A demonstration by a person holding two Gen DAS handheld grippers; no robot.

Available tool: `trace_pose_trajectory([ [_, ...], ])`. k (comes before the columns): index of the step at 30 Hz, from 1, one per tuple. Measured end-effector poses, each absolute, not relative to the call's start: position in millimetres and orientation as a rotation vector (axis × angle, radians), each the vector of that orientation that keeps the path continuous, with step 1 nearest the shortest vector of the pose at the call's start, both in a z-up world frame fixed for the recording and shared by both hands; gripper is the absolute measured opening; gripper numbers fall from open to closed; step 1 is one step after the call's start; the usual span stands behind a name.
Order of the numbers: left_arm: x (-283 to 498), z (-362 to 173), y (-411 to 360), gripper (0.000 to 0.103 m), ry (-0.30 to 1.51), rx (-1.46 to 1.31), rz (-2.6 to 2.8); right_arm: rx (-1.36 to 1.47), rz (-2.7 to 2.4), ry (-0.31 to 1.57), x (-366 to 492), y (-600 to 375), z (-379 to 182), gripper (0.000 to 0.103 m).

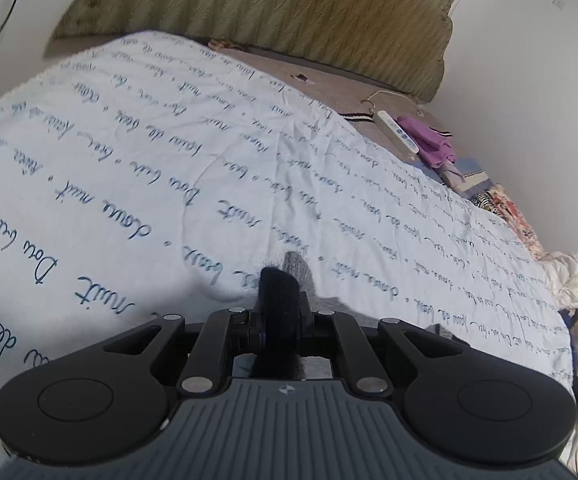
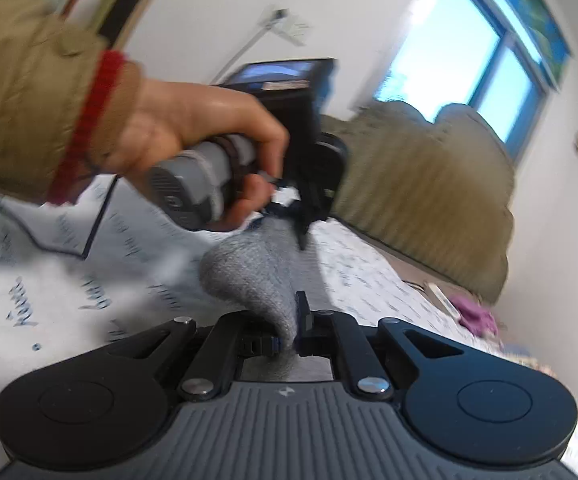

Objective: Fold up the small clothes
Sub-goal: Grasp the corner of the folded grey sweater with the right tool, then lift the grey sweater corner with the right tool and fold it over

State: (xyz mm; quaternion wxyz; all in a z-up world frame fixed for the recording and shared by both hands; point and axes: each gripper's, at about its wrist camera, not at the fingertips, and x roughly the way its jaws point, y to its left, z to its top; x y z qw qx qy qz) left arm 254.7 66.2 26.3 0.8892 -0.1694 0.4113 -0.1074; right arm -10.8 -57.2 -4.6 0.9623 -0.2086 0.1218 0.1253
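A small grey sock (image 2: 245, 272) with a dark end (image 1: 277, 284) hangs stretched between my two grippers above a white bed sheet (image 1: 129, 160) printed with blue script. In the left wrist view my left gripper (image 1: 279, 312) is shut on the dark end, and a bit of grey knit (image 1: 299, 266) shows behind it. My right gripper (image 2: 289, 328) is shut on the grey end. In the right wrist view, a hand (image 2: 193, 120) in a tan sleeve holds the left gripper (image 2: 301, 220) just beyond, and the sock sags in a curve between the two. That view is blurred.
An olive padded headboard (image 1: 289, 20) stands at the bed's far end. A white remote (image 1: 397, 130) and a purple garment (image 1: 435, 144) lie near the sheet's right edge. Mixed clothes (image 1: 569, 280) are heaped further along that side. A window (image 2: 461, 68) is behind the headboard.
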Motion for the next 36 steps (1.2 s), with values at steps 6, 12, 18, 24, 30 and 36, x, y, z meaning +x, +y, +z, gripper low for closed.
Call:
trace_pose_trajectory([
  [6,238.2,56.3,9.1,0.01,0.807,-0.273,-0.217,-0.273,0.201,0.258,-17.8,-115.7,4.0,0.007],
  [12,225.6,72.0,-55.8,0.01,0.764,-0.19,-0.244,-0.18,0.154,0.254,-37.5,-160.0,5.7,0.007],
  [18,218.9,70.9,-118.2,0.01,0.759,-0.133,-0.298,-0.097,0.116,0.269,-47.1,-197.7,2.4,0.006],
  [24,218.0,59.6,-173.6,0.01,0.758,-0.052,-0.342,-0.02,0.077,0.289,-52.8,-235.1,-3.7,0.005],
  [30,220.5,37.7,-219.9,0.009,0.782,0.019,-0.382,0.053,0.042,0.341,-60.7,-258.9,-17.0,0.005],
  [36,214.7,15.5,-260.0,0.009,0.803,0.075,-0.434,0.12,0.004,0.382,-67.6,-288.4,-29.4,0.005],
])
